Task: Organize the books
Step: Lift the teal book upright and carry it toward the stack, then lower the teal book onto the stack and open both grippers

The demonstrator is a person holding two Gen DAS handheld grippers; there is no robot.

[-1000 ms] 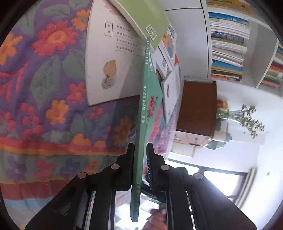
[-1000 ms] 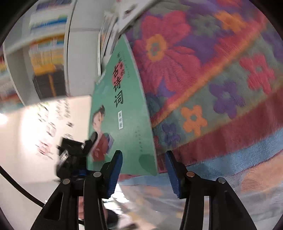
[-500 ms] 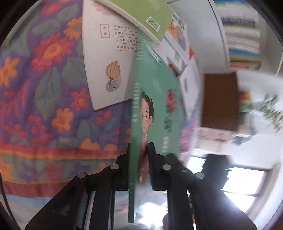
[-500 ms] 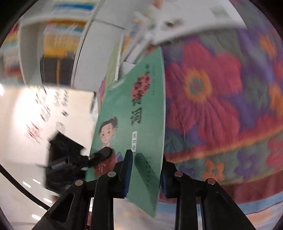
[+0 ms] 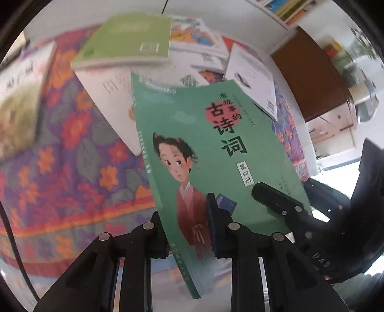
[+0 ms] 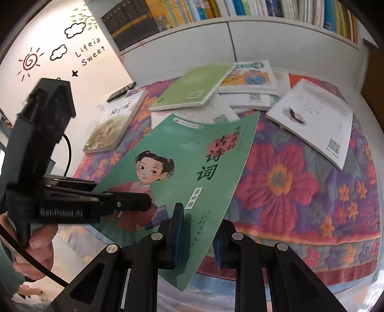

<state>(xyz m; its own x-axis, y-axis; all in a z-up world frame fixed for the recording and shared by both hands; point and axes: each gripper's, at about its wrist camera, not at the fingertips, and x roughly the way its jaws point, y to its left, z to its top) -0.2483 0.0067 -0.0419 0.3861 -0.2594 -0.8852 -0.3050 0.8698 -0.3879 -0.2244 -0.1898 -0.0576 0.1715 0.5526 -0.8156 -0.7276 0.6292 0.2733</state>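
The floral quilt [image 6: 300,187] is the landmark, and it still carries most of the work: a light green book [image 6: 194,90] lies tilted on a loose heap of white and illustrated books [image 6: 252,79] at the quilt's far edge, a white booklet [image 6: 312,120] sits to the right of that heap, and a beige-covered book [image 6: 112,124] lies at the quilt's left edge. None of these looks squared up or stacked, so the sorting appears barely begun. Beyond the quilt's far edge a white bookshelf [image 6: 216,14] stands already filled with upright volumes.

Only one item is in hand: the teal poetry book [image 6: 182,168], lifted clear above the quilt's near edge, cover facing up and tilted. The right gripper [image 6: 199,230] is clamped tight on its lower edge. The left gripper [image 5: 187,230] straddles the spine side; its jaws have just been opening slightly, the book between them, so this looks like a handover to the right. Placing this book, then every other one, remains.
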